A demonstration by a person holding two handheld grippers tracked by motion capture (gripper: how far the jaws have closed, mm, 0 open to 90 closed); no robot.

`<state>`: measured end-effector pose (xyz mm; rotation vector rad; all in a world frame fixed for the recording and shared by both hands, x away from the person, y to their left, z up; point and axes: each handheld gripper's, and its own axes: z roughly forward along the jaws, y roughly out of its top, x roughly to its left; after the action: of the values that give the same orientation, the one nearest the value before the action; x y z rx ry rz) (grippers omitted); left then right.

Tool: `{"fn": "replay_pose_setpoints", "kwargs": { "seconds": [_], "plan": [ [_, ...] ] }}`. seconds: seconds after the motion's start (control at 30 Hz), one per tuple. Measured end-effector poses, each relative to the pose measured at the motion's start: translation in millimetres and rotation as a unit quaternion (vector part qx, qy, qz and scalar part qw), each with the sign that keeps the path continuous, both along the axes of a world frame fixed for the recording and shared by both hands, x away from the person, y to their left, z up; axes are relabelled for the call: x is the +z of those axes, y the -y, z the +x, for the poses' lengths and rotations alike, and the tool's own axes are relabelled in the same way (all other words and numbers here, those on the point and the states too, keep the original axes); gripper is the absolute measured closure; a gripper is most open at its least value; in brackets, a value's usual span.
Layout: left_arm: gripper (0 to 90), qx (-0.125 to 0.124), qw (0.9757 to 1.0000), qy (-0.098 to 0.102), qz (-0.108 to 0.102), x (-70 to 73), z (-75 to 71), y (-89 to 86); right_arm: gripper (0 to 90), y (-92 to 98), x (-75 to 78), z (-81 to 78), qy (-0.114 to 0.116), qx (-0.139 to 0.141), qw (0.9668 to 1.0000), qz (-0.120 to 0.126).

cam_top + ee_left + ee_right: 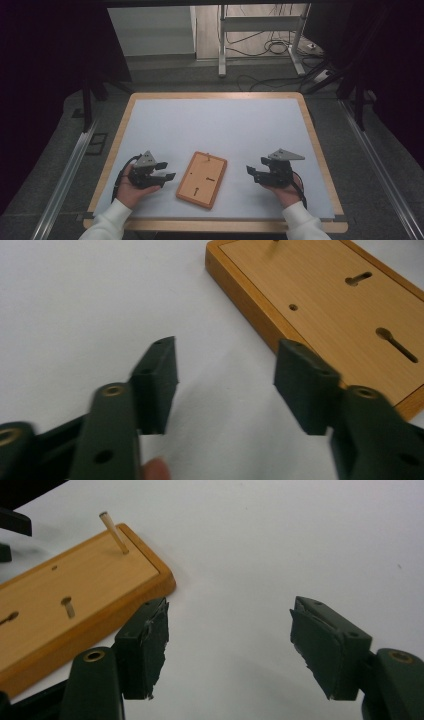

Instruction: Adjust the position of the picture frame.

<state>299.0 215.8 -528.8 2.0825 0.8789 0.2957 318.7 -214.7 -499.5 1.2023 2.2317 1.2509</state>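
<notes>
A flat wooden board (201, 180) with keyhole slots lies near the front edge of the white table top (215, 120), between my two grippers. A thin wooden peg (114, 532) stands tilted at the board's (60, 600) far end. My left gripper (167, 170) rests a little to the left of the board, open, its jaws pointing at it. In the left gripper view the gripper (227, 347) has bare table between its pads, and the board (325, 305) lies just beyond the right one. My right gripper (252, 170) is open to the right of the board, with nothing between its jaws (230, 605).
The table top has a wooden rim (320, 150). Behind the table stand the legs of a metal frame (222, 45) with cables (270, 47) on the floor. Metal rails (70, 165) run along both sides of the table.
</notes>
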Motion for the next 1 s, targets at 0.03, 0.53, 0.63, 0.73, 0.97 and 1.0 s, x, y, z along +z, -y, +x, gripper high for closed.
{"fn": "replay_pose_setpoints", "kwargs": {
  "seconds": [0.03, 0.53, 0.63, 0.73, 0.97, 1.0],
  "plan": [
    [60.4, -0.005, 1.0, -0.004, -0.005, 1.9, -0.7, -0.5, 31.3, 3.2, -0.3, -4.6, -0.001, -0.001, 1.0, -0.002],
    [90.0, -0.048, 0.9971, -0.058, 0.007, -0.7, -16.0, 4.6, 29.8, 40.0, -1.5, -41.3, 0.018, -0.021, 0.9993, -0.026],
    [90.0, -0.056, 0.9965, -0.059, 0.015, -1.6, -18.0, 8.2, 30.5, 39.7, -1.3, -39.6, 0.015, -0.02, 0.9994, -0.023],
    [90.0, -0.065, 0.9959, -0.06, 0.021, -2.6, -20.6, 11.4, 30.5, 36.5, -0.1, -40.2, 0.014, -0.011, 0.9995, -0.026],
    [90.0, -0.074, 0.9947, -0.068, 0.025, -5.4, -22.9, 13.7, 30.3, 36.4, 0.4, -39.1, 0.011, -0.009, 0.9995, -0.026],
    [90.0, -0.077, 0.9941, -0.07, 0.029, -5.8, -22.9, 14.2, 30.3, 36.6, 0.4, -39.0, 0.012, -0.009, 0.9995, -0.026]
  ]
}}
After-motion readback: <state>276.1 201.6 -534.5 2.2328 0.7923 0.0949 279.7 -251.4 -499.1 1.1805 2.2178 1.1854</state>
